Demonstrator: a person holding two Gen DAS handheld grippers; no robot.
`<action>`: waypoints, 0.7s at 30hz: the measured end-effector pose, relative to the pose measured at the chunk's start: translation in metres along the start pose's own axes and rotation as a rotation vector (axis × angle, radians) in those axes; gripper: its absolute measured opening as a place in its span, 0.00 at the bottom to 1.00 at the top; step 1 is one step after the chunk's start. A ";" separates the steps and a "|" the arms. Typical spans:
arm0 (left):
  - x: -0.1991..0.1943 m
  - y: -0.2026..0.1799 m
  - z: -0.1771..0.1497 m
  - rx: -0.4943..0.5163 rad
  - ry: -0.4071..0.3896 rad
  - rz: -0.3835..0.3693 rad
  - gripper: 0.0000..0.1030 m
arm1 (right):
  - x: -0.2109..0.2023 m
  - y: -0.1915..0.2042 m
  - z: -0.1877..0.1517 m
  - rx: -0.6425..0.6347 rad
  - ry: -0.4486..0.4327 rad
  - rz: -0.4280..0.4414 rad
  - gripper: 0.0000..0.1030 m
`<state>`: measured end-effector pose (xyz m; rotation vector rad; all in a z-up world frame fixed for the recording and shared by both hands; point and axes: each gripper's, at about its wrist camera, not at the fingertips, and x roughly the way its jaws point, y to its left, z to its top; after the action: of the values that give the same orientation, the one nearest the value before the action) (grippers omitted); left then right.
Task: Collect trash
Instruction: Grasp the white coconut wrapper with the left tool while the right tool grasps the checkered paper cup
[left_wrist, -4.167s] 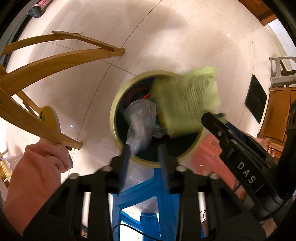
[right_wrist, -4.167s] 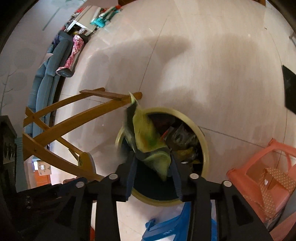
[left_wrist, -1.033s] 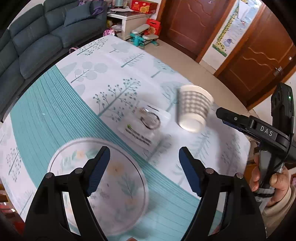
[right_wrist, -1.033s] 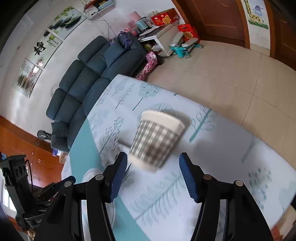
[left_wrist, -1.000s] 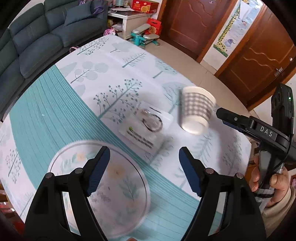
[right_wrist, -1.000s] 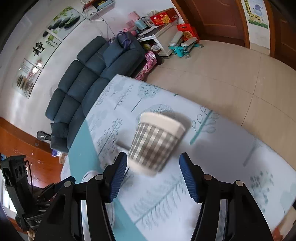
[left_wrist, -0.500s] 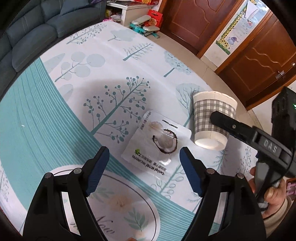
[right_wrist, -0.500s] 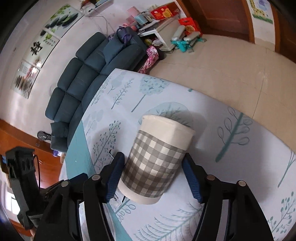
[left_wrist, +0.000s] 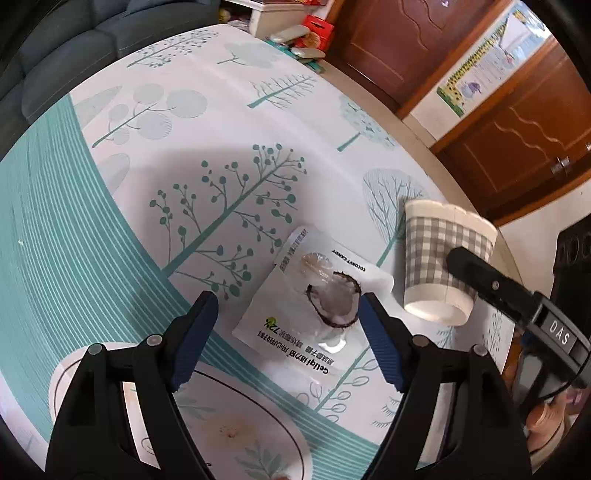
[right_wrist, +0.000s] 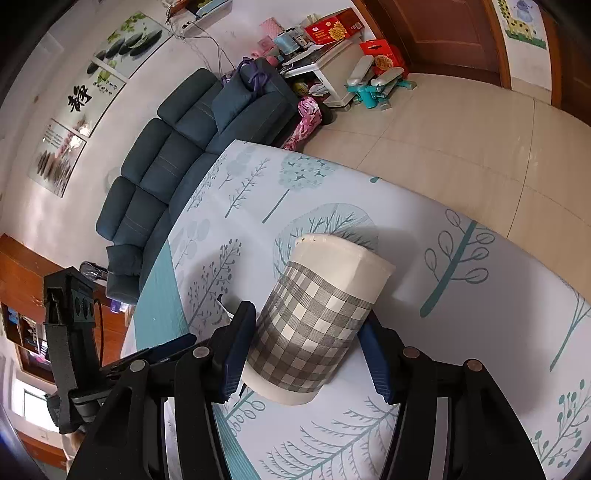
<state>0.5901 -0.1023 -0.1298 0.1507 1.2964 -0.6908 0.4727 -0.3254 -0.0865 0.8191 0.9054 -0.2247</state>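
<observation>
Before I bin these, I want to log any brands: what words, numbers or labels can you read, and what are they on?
"COCONUT CANDY": on the white candy packet, along its far edge.
"Getiqi" and "72%": same packet, upside down from the left wrist view; the Chinese print beside them is too small to read.
"DAS": on the right claw.
One large brush-written Chinese character: on the wall poster.
Checked paper cup: no text visible.
Red boxes by the door: print too blurred.

Left claw (left_wrist: 286, 321) agape, right claw (right_wrist: 306, 347) closing
</observation>
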 end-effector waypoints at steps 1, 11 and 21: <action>0.000 -0.001 0.000 -0.003 -0.002 0.004 0.73 | -0.001 -0.002 -0.001 0.005 -0.002 0.002 0.54; -0.001 -0.024 -0.018 0.052 -0.010 0.122 0.08 | -0.012 -0.007 -0.012 0.021 0.001 0.006 0.53; -0.062 -0.059 -0.065 0.067 -0.095 0.063 0.00 | -0.072 -0.009 -0.053 -0.035 -0.013 0.022 0.41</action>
<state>0.4976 -0.0945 -0.0762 0.2101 1.1739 -0.6802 0.3915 -0.3052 -0.0546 0.7938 0.8857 -0.1945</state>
